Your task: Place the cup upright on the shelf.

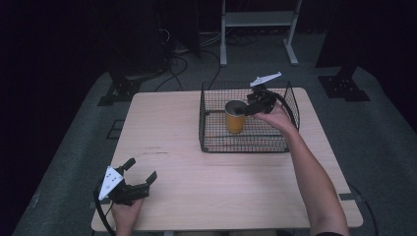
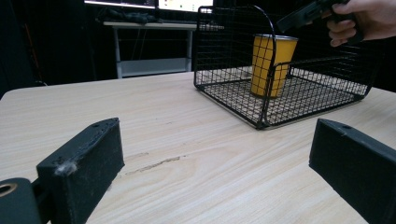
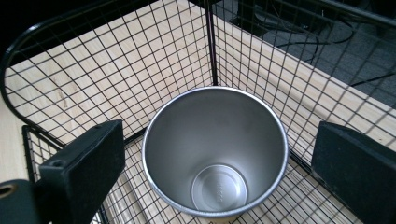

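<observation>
1. Left gripper (image 1: 140, 173) lies low at the near-left corner of the surface (image 1: 167, 147), jaws wide and empty; it points toward the basket, well apart from it.
2. Basket (image 1: 211, 123) sits at the far right of the surface; the cup (image 1: 235, 118) stands upright inside it, left of centre, mouth up, long axis vertical.
3. Right gripper (image 1: 248, 107) hovers just above and right of the cup's rim, angled down; its jaws stand wide on either side of the open mouth (image 3: 215, 154), holding nothing.
4. The right hand is far nearer; I judge the next move turns on the jaws dropping straight along the cup's axis or closing over its rim.
</observation>
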A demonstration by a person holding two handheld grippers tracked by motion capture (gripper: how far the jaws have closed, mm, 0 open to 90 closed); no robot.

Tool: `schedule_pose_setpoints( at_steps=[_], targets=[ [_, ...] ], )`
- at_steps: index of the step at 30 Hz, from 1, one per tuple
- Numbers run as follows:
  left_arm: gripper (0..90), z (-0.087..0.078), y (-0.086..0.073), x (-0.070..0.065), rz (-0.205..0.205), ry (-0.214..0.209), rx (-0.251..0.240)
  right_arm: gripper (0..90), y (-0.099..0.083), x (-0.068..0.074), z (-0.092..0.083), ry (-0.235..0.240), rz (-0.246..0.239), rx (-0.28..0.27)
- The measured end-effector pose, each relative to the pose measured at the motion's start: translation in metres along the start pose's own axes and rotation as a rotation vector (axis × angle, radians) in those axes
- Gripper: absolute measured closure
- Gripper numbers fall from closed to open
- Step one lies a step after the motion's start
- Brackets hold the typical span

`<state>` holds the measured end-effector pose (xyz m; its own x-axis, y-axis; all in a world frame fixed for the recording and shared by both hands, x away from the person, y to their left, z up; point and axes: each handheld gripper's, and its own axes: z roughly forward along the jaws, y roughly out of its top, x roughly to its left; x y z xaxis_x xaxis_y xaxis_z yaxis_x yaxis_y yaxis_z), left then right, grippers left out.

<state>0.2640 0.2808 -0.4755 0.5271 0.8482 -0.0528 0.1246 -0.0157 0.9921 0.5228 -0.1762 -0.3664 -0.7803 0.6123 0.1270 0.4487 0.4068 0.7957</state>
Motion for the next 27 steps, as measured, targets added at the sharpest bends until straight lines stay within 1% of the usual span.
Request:
schedule_pose_setpoints(
  at_steps=[4,9,11,13,14,18,20,27],
  targets=[
    [2.4,0.0,0.0,0.0,0.003,0.0,0.003,2.5,0.001,0.0,-0.01,0.007,0.006,-0.014],
    [2.4,0.0,0.0,0.0,-0.002,-0.003,-0.001,2.5,0.0,0.003,-0.021,0.019,0.009,-0.006],
    [2.4,0.0,0.0,0.0,0.0,-0.006,-0.001,2.5,0.0,0.005,-0.026,0.011,0.007,-0.014],
    [2.3,0.0,0.0,-0.001,0.003,-0.007,0.0,6.0,-0.002,0.006,-0.031,0.002,0.014,-0.035],
    [2.4,0.0,0.0,-0.001,0.004,-0.008,0.0,6.0,-0.003,0.006,-0.032,0.003,0.017,-0.038],
    [2.3,0.0,0.0,0.0,0.001,-0.008,-0.002,6.0,-0.006,0.007,-0.036,0.005,0.015,-0.024],
    [2.4,0.0,0.0,-0.001,0.005,-0.007,-0.002,6.1,-0.007,0.008,-0.04,-0.003,0.013,-0.024],
    [2.4,0.0,0.0,-0.001,0.005,-0.005,0.0,6.0,-0.009,0.011,-0.052,0.002,0.011,-0.036]
  ],
)
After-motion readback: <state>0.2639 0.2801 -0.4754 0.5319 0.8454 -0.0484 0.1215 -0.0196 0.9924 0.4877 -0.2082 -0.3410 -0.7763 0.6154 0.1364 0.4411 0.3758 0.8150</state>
